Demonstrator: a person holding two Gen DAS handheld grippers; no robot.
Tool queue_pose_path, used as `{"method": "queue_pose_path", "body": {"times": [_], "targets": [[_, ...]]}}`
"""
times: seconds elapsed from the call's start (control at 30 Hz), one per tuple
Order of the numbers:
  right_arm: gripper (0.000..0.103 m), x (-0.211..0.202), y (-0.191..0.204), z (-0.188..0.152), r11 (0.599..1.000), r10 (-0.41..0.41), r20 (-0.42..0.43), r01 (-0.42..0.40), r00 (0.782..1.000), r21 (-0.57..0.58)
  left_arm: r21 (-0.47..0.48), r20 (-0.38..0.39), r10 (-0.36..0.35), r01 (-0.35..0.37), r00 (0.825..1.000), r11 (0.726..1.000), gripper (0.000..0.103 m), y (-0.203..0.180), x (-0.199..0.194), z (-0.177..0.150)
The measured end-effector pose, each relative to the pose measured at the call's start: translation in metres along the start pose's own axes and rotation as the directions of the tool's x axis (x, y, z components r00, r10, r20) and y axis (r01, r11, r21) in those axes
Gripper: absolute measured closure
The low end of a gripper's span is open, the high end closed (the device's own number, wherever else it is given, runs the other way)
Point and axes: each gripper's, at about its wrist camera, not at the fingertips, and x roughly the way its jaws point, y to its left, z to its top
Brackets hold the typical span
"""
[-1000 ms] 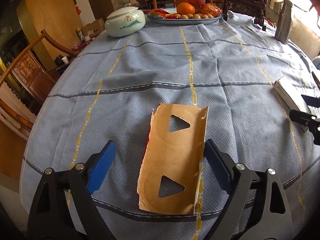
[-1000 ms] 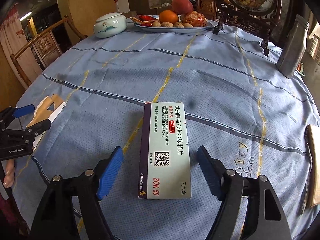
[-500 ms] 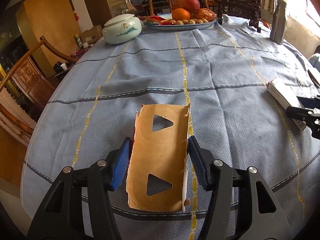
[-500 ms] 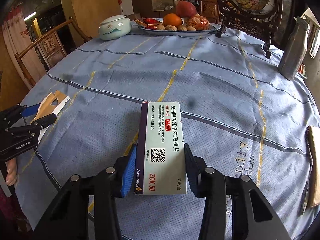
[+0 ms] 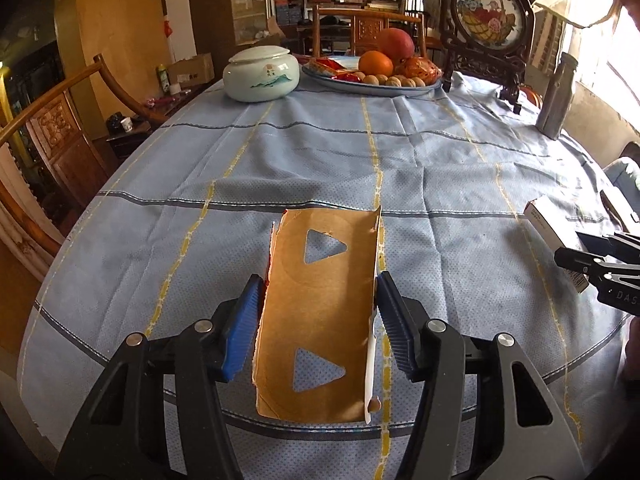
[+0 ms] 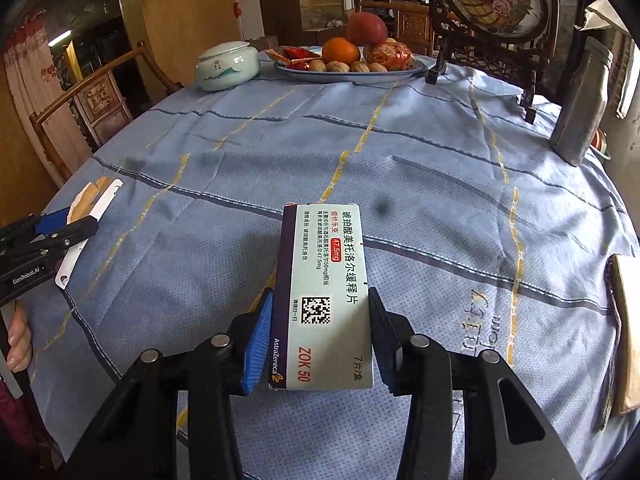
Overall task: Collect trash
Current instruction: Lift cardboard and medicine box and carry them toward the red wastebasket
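Note:
My left gripper [image 5: 318, 320] is shut on a brown cardboard piece [image 5: 320, 300] with two triangular cut-outs, held lifted above the blue tablecloth [image 5: 320, 152]. My right gripper [image 6: 320, 332] is shut on a white medicine box [image 6: 326, 300] with Chinese print, also lifted off the cloth. The right gripper with its box [image 5: 554, 226] shows at the right edge of the left wrist view. The left gripper with its cardboard [image 6: 90, 204] shows at the left edge of the right wrist view.
A white lidded jar [image 5: 261, 74], a fruit plate [image 5: 376, 82], a framed ornament stand [image 5: 488, 28] and a grey bottle [image 5: 558, 96] stand at the table's far side. A brown flat item [image 6: 624, 332] lies at the right edge. Wooden chairs [image 5: 60, 132] surround the table.
Both grippers closed on their items, the left on the cardboard and the right on the medicine box, and lifted them off the cloth.

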Motion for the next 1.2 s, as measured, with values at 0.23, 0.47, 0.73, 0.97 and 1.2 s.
{"method": "queue_pose_path", "body": {"times": [0.23,0.47,0.73,0.97,1.2], "targets": [[0.057,-0.019,-0.012,-0.002,0.998,0.005,0.072,-0.01,0.997,0.069,-0.095,-0.012,-0.077,0.075,0.997,0.993,0.046,0.008,-0.014,-0.007],[0.058,-0.052,-0.01,-0.018,0.992,0.016,0.143,-0.034,0.99,0.125,-0.066,0.054,-0.045,0.049,0.998,0.997,0.046,0.003,-0.052,-0.015],[0.058,-0.102,0.001,-0.035,0.992,-0.004,0.237,-0.025,0.972,0.121,-0.025,0.128,-0.059,0.063,0.99,0.998,0.046,-0.015,-0.09,-0.016],[0.058,-0.138,0.018,-0.052,0.994,0.008,0.303,-0.041,0.953,0.104,0.0,0.185,-0.072,0.073,0.98,0.997,0.046,-0.028,-0.123,-0.025],[0.058,-0.173,0.043,-0.077,0.995,0.035,0.368,-0.065,0.929,0.071,0.017,0.259,-0.068,0.066,0.963,0.998,0.046,-0.034,-0.169,-0.045]]}}
